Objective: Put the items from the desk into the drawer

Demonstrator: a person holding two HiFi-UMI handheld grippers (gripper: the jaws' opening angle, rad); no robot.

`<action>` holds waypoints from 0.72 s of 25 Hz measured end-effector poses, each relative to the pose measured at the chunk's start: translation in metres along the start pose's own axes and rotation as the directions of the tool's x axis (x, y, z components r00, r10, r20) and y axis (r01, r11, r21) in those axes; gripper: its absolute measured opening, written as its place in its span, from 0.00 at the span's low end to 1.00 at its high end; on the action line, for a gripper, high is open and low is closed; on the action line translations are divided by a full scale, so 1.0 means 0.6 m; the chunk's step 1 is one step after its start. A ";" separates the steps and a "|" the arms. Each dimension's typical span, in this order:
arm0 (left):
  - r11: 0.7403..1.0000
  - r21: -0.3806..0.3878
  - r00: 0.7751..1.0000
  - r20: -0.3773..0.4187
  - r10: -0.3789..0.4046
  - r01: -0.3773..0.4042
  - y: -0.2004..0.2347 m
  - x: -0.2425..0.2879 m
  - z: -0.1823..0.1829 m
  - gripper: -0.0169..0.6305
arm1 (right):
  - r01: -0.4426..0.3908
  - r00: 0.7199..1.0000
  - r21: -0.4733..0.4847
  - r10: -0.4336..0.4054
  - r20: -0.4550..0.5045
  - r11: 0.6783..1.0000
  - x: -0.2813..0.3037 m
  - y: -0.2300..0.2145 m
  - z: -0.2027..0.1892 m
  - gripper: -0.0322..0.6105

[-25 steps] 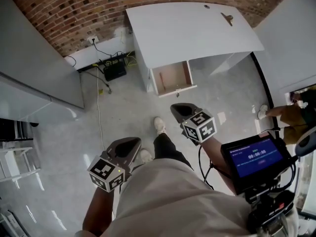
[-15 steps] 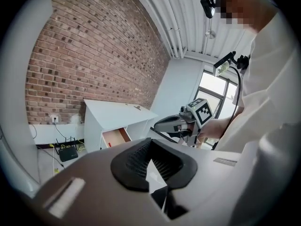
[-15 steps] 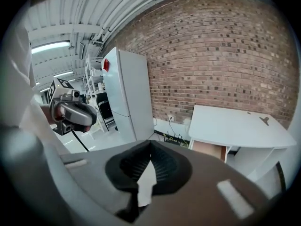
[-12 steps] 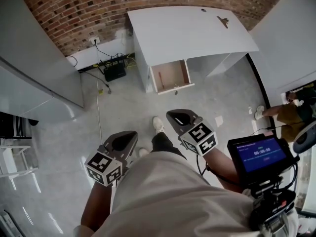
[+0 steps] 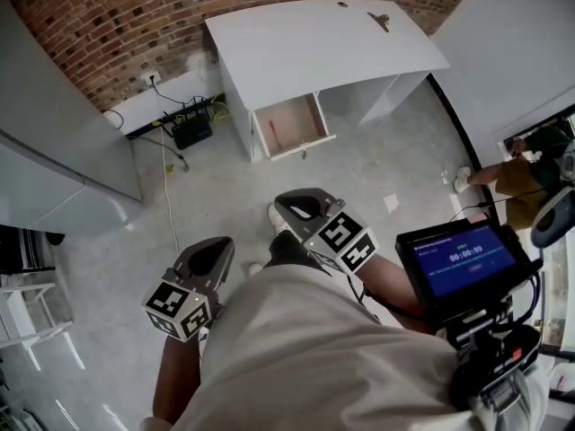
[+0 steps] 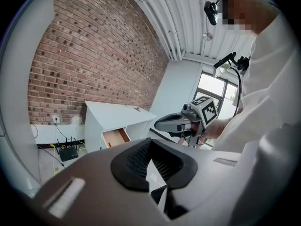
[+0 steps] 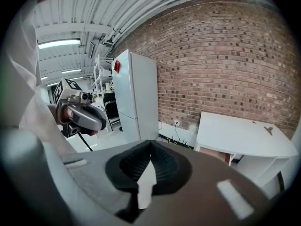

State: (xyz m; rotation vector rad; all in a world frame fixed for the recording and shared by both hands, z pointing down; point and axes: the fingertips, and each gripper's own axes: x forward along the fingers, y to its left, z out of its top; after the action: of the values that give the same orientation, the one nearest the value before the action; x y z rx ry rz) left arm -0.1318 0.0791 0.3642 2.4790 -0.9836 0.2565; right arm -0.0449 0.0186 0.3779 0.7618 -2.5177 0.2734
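Note:
The white desk (image 5: pixel 314 48) stands against the brick wall, several steps ahead of me. Its drawer (image 5: pixel 287 126) is pulled open, and a small red thing lies inside. A small dark item (image 5: pixel 379 21) rests on the desk's far right, and a tiny dot-like item (image 5: pixel 341 4) lies near the back edge. My left gripper (image 5: pixel 208 250) and right gripper (image 5: pixel 296 205) are held at waist height, far from the desk. Both are shut with nothing between the jaws. The right gripper view shows the desk (image 7: pixel 240 135) and the dark item (image 7: pixel 268 130).
A black router (image 5: pixel 190 130) with cables lies on the floor left of the desk. Grey cabinets (image 5: pixel 54 151) line the left side. A person (image 5: pixel 517 173) stands at the right edge. A screen device (image 5: pixel 460 263) hangs at my chest. A white fridge (image 7: pixel 136 95) stands beside the wall.
The head view has swung, so the desk and drawer now sit further left and higher. Both grippers shifted left in the view and stay shut.

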 end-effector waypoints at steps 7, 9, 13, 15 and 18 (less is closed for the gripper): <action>1.000 -0.008 1.000 0.006 -0.006 0.006 -0.005 -0.003 -0.002 0.04 | -0.007 1.000 -0.005 0.007 -0.006 1.000 -0.001 0.007 -0.001 0.05; 1.000 -0.012 1.000 0.007 -0.006 0.006 -0.004 -0.004 -0.002 0.04 | -0.009 1.000 -0.007 0.009 -0.002 1.000 -0.001 0.009 0.003 0.05; 1.000 -0.014 1.000 0.000 -0.013 0.013 -0.011 -0.001 -0.006 0.04 | -0.016 1.000 -0.008 0.016 0.004 1.000 -0.002 0.013 0.005 0.05; 1.000 -0.011 1.000 -0.003 -0.014 0.013 -0.012 -0.001 -0.007 0.04 | -0.018 1.000 -0.010 0.018 0.005 1.000 -0.002 0.015 0.005 0.05; 1.000 -0.011 1.000 -0.001 -0.012 0.012 -0.012 0.000 -0.006 0.04 | -0.017 1.000 -0.015 0.017 0.004 1.000 -0.003 0.016 0.004 0.05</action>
State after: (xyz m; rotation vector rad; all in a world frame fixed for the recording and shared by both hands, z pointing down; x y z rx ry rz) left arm -0.1269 0.0853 0.3651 2.4740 -0.9670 0.2483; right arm -0.0497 0.0264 0.3744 0.7362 -2.5287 0.2585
